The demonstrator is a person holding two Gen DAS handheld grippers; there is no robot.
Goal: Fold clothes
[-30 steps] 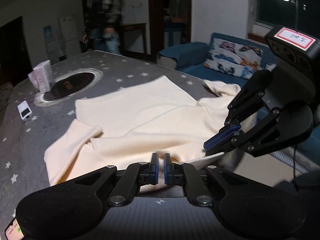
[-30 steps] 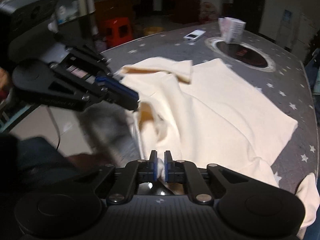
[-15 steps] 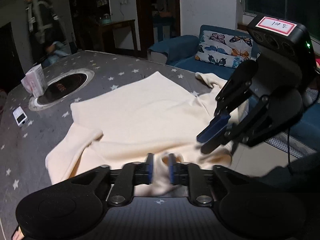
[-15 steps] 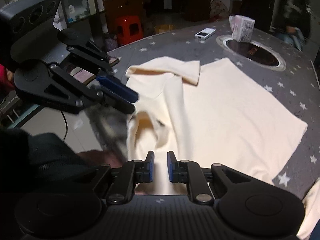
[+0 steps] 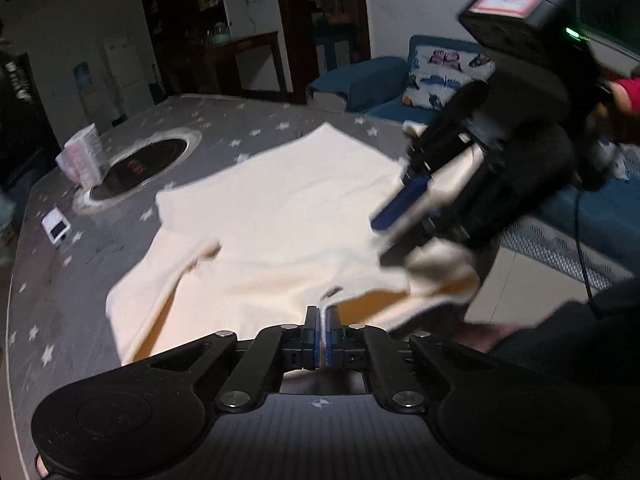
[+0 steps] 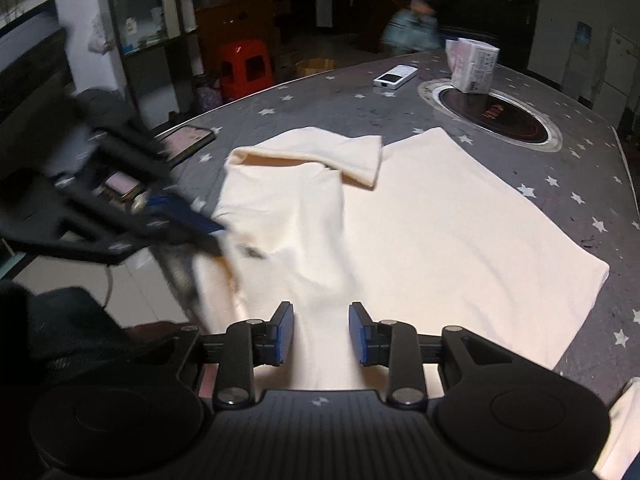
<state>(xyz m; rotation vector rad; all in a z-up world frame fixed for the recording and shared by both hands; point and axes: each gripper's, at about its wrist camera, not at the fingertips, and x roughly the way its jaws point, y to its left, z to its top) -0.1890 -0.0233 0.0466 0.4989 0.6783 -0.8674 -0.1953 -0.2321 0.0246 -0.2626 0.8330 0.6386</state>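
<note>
On the left of the left wrist view, a white tissue pack [image 5: 82, 158] stands on the gray table [image 5: 48, 272] with white stars, near the far left edge. It is right beside a round black plate [image 5: 140, 166] set into the table. A small white phone [image 5: 56, 229] lies near the left edge, a bit closer to us.

In the middle, the cream shirt [image 5: 280, 232] lies spread out flat on the table. One sleeve [image 5: 160, 276] is folded in on the left side. The near part of the shirt hangs off the near edge of the table.

The left gripper [image 5: 322, 334] is at the near edge. Its two blue pads are pressed almost together, and a thin bit of the shirt edge is pinched between them.

On the right of this view is the right gripper [image 5: 400, 216], blurry, above the right part of the shirt. A blue sofa [image 5: 360, 84] with a butterfly pillow [image 5: 444, 76] stands behind it.

In the right wrist view, the blurry left gripper [image 6: 188, 224] is at the left, at the shirt [image 6: 440, 240] edge. The right gripper [image 6: 320, 336] has its blue pads wide apart. Shirt cloth lies between and under them, but they do not squeeze it. The folded sleeve [image 6: 320, 156] lies on the far part of the shirt. The white phone [image 6: 395, 77], the tissue pack [image 6: 474, 65] and the round black plate [image 6: 492, 114] are at the far right corner of the table [image 6: 580, 168]. A red stool [image 6: 245, 66] stands on the floor past the table.
</note>
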